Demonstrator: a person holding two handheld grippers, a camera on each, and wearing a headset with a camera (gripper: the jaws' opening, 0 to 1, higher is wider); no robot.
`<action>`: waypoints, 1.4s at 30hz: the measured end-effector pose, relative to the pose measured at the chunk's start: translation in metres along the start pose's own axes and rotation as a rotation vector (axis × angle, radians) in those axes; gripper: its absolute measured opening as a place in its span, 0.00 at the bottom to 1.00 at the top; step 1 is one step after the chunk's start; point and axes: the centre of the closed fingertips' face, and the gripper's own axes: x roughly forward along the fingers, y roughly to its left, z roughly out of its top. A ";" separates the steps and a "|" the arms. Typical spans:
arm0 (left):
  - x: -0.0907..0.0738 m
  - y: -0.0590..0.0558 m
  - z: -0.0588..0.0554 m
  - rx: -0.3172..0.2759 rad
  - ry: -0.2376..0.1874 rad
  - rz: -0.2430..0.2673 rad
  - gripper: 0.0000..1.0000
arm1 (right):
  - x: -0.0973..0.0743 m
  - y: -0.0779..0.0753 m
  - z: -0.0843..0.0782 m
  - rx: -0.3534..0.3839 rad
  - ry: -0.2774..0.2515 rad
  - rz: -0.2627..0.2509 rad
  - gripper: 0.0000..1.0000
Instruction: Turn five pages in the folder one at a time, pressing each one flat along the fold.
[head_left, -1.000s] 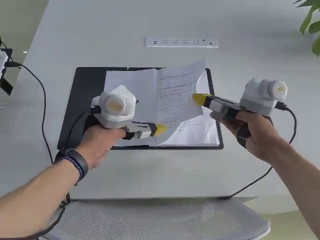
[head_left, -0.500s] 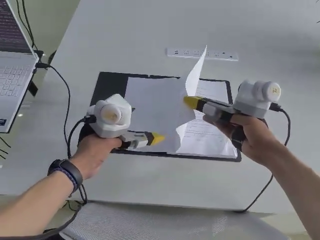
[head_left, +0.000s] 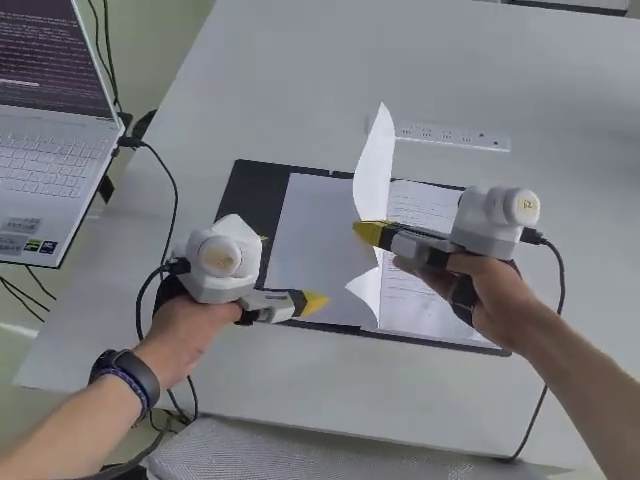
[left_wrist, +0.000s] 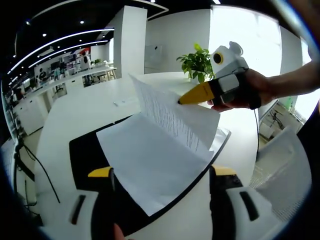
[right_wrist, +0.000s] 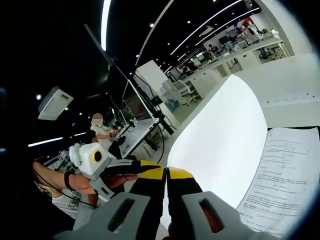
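Head view: the flat black folder (head_left: 250, 195) lies open at the centre of the pale grey table (head_left: 300, 70). A silver laptop (head_left: 40, 150) sits at its 10 o'clock and a white power strip (head_left: 450, 135) at its 1 o'clock. A second ago the white printed sheet (head_left: 375, 165) leaned low over the right-hand half. Now it stands almost edge-on above the fold, pinched at its outer edge by the right gripper (head_left: 360, 232). The left gripper (head_left: 312, 300) hovers at the folder's 7 o'clock, as it did before. I judge this page about halfway over, with the pressing along the fold not yet done.

Left gripper view: this gripper's (left_wrist: 161, 172) yellow-tipped jaws stand wide apart with nothing between them, above the near edge of the folder (left_wrist: 85, 155). The lifted sheet (left_wrist: 165, 112) rises towards 12 o'clock. The right gripper (left_wrist: 182, 100) bites it from 2 o'clock, and a green potted plant (left_wrist: 197, 62) stands behind.

Right gripper view: the right gripper's (right_wrist: 166, 175) jaws are clamped tight on the sheet's (right_wrist: 225, 135) edge, and its blank back spreads towards 2 o'clock. The next printed page (right_wrist: 285, 165) lies flat at 3 o'clock. The left gripper (right_wrist: 145, 167) waits at 9 o'clock, released.
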 end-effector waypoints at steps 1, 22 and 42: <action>-0.002 0.002 -0.001 -0.001 0.000 0.002 0.77 | 0.004 0.001 -0.003 0.002 0.008 0.003 0.00; -0.022 0.019 -0.021 -0.044 0.003 0.045 0.78 | 0.070 -0.028 -0.065 0.094 0.173 -0.023 0.00; -0.022 0.012 -0.029 -0.070 0.024 0.043 0.77 | 0.094 -0.064 -0.100 0.231 0.250 -0.077 0.00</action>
